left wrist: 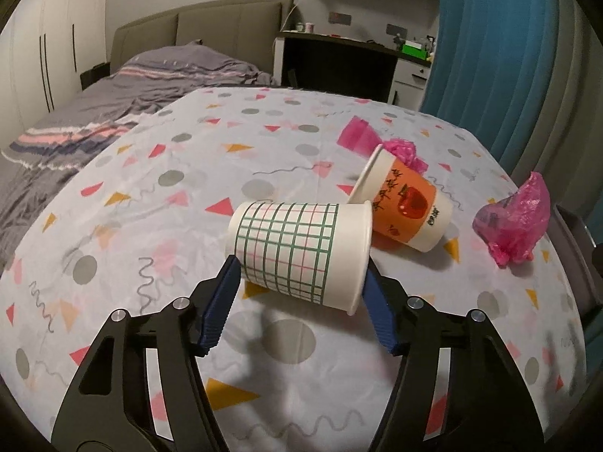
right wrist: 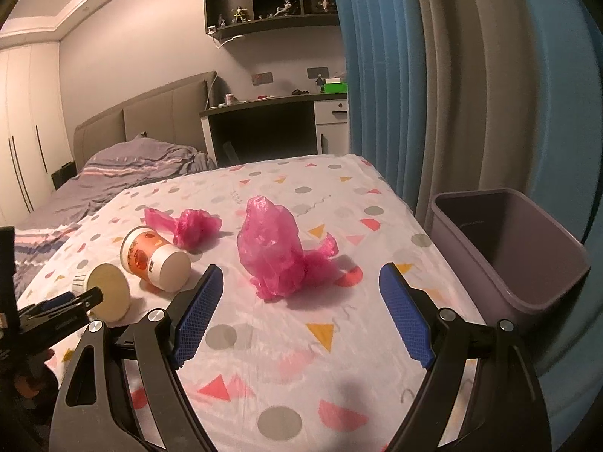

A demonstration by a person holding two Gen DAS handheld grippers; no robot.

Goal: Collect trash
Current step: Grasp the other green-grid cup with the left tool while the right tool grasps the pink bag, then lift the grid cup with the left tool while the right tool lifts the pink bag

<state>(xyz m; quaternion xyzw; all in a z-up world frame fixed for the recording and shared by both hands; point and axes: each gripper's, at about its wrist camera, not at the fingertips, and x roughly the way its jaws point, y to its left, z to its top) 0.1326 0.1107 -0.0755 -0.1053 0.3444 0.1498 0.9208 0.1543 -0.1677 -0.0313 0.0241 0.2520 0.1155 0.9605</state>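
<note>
A white paper cup with a green and pink grid (left wrist: 297,252) lies on its side on the patterned tablecloth (left wrist: 158,196). My left gripper (left wrist: 301,269) has it between its blue pads, one pad at the base and one at the rim, both touching. An orange paper cup (left wrist: 407,207) lies just behind it, rim against rim. In the right wrist view the same two cups, grid (right wrist: 109,293) and orange (right wrist: 150,260), are at the left. My right gripper (right wrist: 301,275) stands open and holds nothing, with a crumpled pink plastic bag (right wrist: 275,252) just beyond its fingertips.
A second crumpled pink bag (right wrist: 196,226) lies behind the orange cup. A grey-purple bin (right wrist: 508,263), open and showing nothing inside, stands against the table's right edge. A bed (left wrist: 113,86) is at the left, blue curtains (right wrist: 395,94) at the right, a desk behind.
</note>
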